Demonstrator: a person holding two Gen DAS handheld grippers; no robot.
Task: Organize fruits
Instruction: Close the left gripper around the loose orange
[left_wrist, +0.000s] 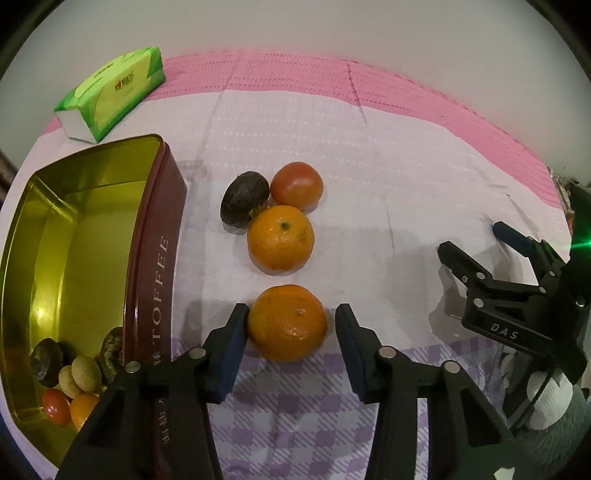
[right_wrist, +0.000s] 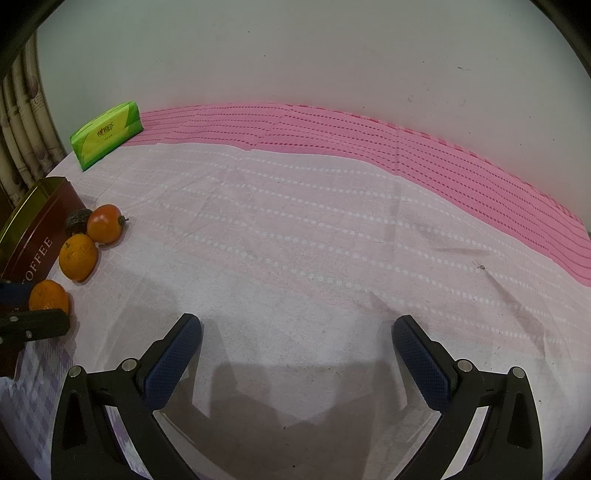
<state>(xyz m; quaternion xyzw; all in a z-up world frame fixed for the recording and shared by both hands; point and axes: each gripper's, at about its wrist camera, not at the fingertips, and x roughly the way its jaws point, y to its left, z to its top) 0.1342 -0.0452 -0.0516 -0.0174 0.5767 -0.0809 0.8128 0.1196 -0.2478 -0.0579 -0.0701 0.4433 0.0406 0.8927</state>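
- My left wrist camera looks steeply down, close over the tablecloth beside the tin.
- My right one faces the wall; both share the tissue pack.

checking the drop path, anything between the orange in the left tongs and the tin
Nothing visible. The orange sits between the left tongs, and only bare cloth lies between it and the tin. The tin wall must be cleared; the other fruits lie farther back.

left black two-finger gripper angled down, jaws partly apart; right black two-finger gripper beside it, jaws wide.
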